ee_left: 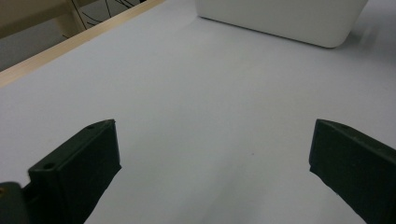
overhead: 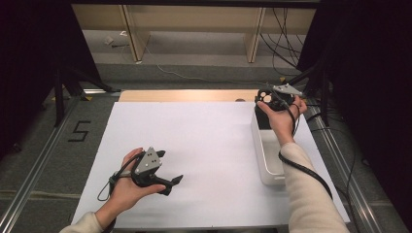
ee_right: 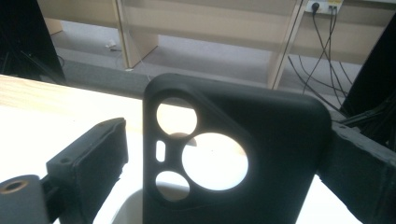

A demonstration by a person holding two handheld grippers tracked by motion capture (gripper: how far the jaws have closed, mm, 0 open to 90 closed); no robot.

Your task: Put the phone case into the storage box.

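Observation:
A black phone case [ee_right: 261, 154] with round camera cut-outs stands upright between the jaws of my right gripper [ee_right: 229, 130]. The right jaw touches its edge, while a gap shows between the left jaw and the case, so the pads do not press it. In the high view the right gripper [overhead: 267, 97] holds the phone case [overhead: 265, 92] over the far end of a white bin [overhead: 265, 160]. My left gripper [overhead: 174, 185] rests low over the white table cover near the front left, jaws wide open and empty. In its own view the left gripper [ee_left: 215, 123] frames bare cover.
The long white bin [ee_left: 280, 18] sits along the right side of the white table cover [overhead: 194, 145]; its rim [ee_right: 130, 200] lies just below the case. A wooden table edge [overhead: 184, 95] runs along the back. Beyond it are shelf legs and cables on the floor.

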